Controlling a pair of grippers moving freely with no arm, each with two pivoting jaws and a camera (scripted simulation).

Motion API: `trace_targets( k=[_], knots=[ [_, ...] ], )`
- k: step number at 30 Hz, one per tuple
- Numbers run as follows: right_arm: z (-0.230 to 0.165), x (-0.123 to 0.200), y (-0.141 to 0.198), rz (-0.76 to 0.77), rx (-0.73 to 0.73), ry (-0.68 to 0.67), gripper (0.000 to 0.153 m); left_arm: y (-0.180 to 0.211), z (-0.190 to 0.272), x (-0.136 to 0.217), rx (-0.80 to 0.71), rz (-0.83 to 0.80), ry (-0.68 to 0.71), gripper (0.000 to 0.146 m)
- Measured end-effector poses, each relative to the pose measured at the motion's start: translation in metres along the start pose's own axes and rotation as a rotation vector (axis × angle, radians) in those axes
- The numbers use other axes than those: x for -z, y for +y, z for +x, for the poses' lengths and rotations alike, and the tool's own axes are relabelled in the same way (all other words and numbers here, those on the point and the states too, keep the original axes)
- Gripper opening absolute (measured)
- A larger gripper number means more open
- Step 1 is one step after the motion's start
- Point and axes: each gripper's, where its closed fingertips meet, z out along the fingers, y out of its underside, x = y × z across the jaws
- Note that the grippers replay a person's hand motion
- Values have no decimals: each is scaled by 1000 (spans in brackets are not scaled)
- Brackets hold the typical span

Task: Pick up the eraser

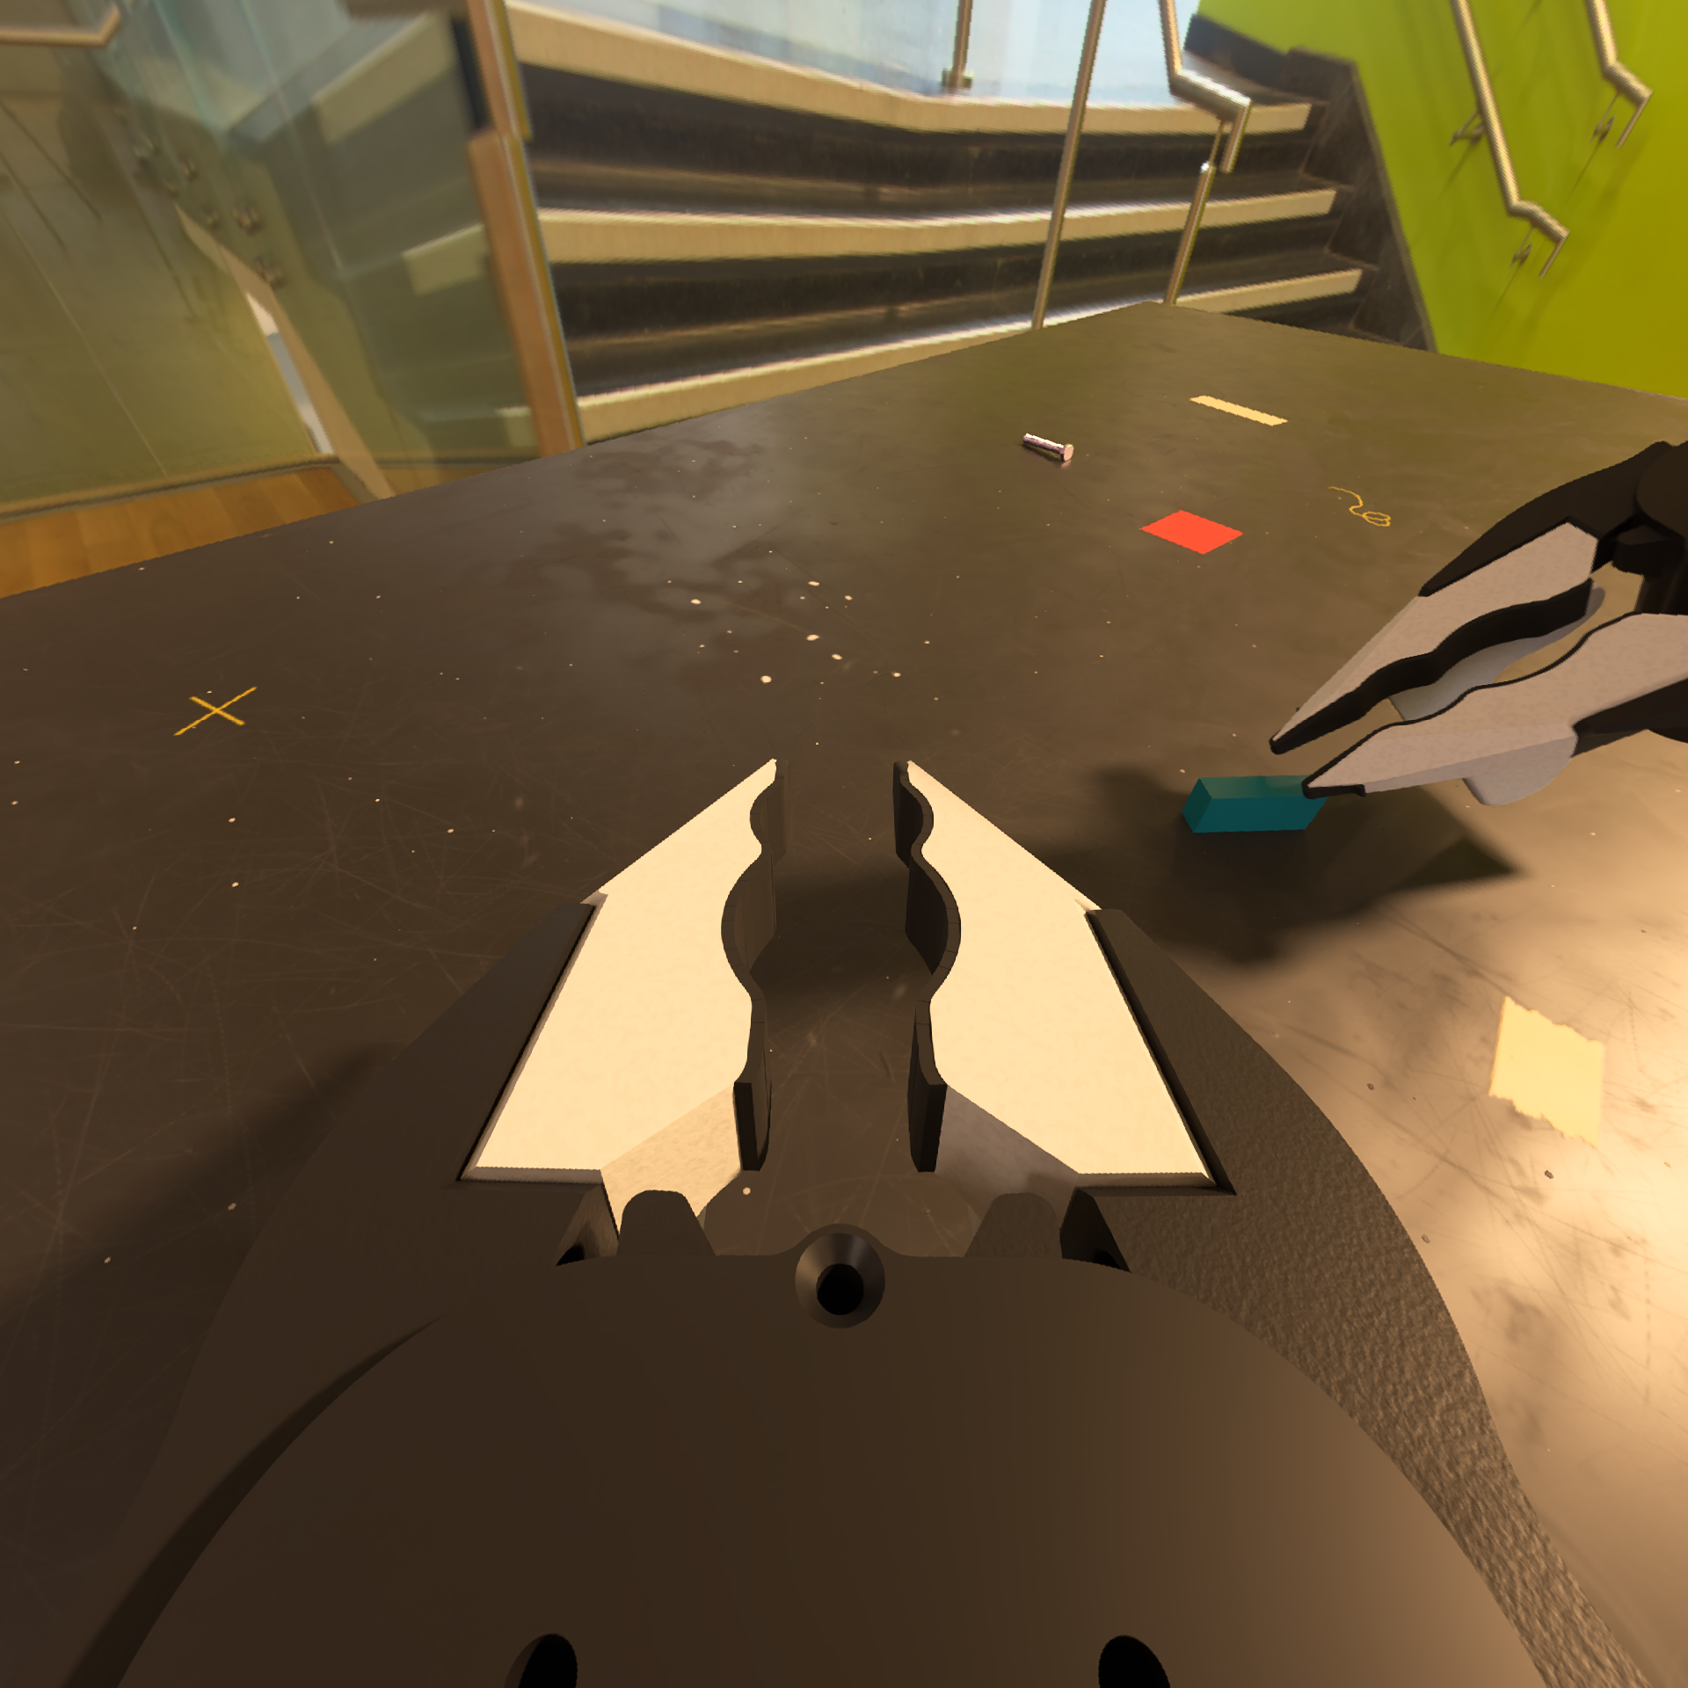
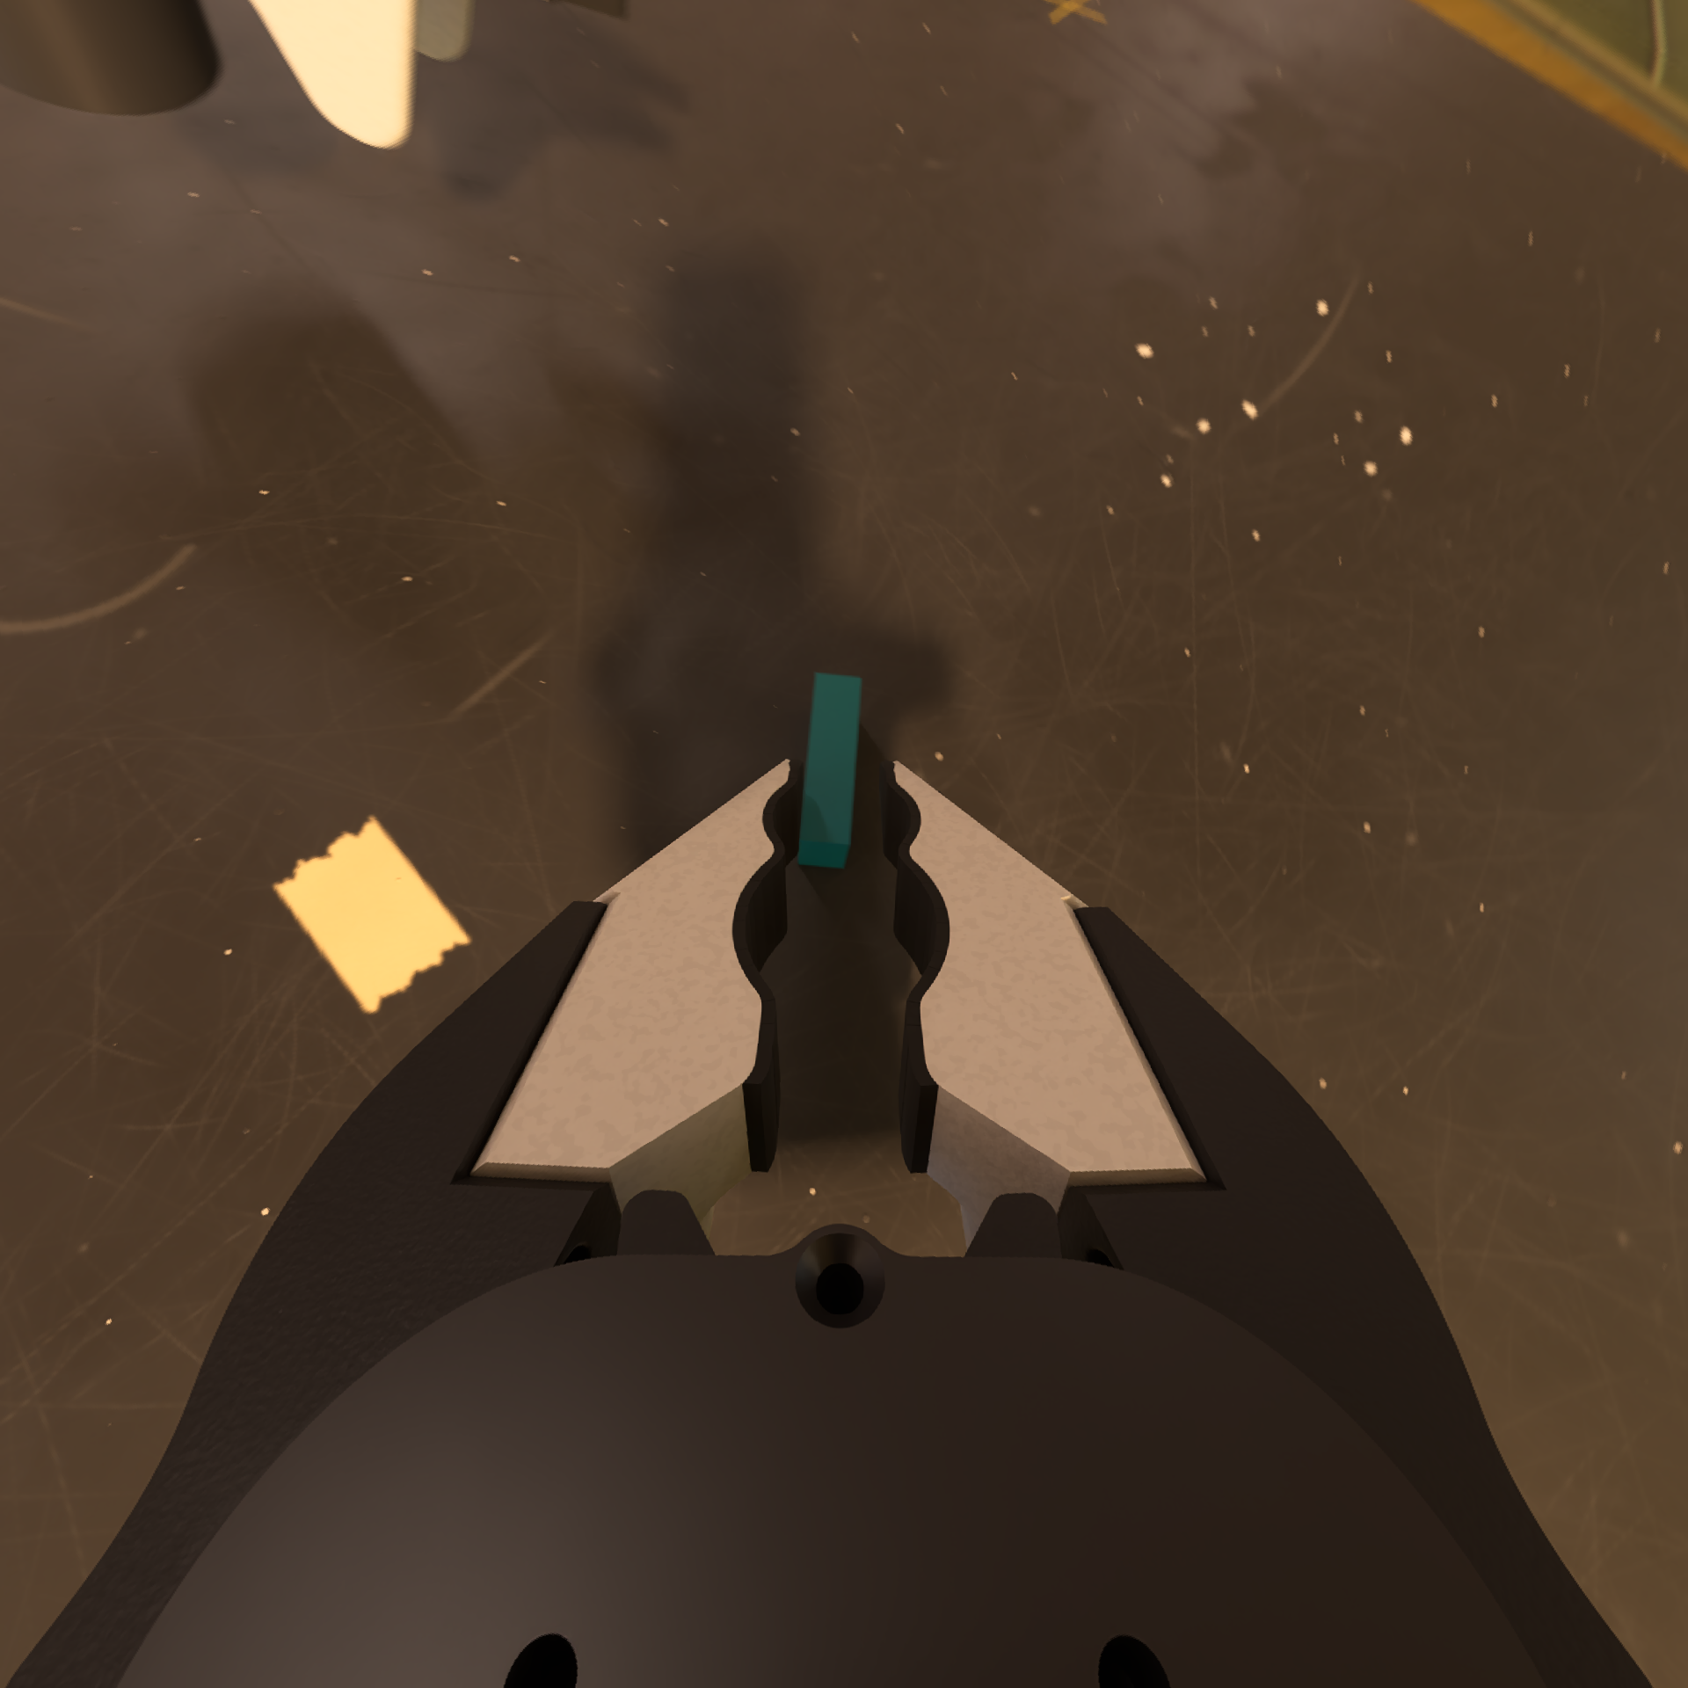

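So from my left gripper (image 1: 836,767) I'm looking across a dark, scratched tabletop (image 1: 548,731) speckled with pale flecks, and I'll use the teal eraser (image 1: 1251,804) as my anchor. Way off to the left of the eraser there's a yellow X mark (image 1: 215,711) drawn on the surface. My left gripper hangs just left of the eraser with its jaws apart and nothing between them. Beyond the eraser, further back on the table, I can see a small metal bolt (image 1: 1048,447), a red square (image 1: 1191,531), a pale strip (image 1: 1238,410) and a yellow squiggle (image 1: 1363,507). The eraser itself lies flat on the table, and my right gripper (image 1: 1292,765) comes in from its right side, tips down over the eraser's near end. In the right wrist view the eraser (image 2: 829,776) sits lengthwise between the fingertips with gaps on both sides, so those jaws are open, not squeezing. Right of and nearer than the eraser there's a torn yellowish patch (image 1: 1548,1069). Behind the table I see stairs (image 1: 913,228) with metal railings, glass panels to the left and a lime green wall (image 1: 1553,183) on the right.
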Motion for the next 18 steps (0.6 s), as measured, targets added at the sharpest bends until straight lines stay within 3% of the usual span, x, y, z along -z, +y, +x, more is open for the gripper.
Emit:
trace_targets(
  k=[6,15,18],
  knots=[
    [-4,-5,6,-30,-125,-64,25,0,0,0,-1,1,0,22],
    [-3,-21,7,-89,-69,17,17,2,1,-2,-16,-15,-5,22],
    [0,-26,4,-90,-155,17,17,3,1,-3,-18,-30,-11,22]
  ],
)
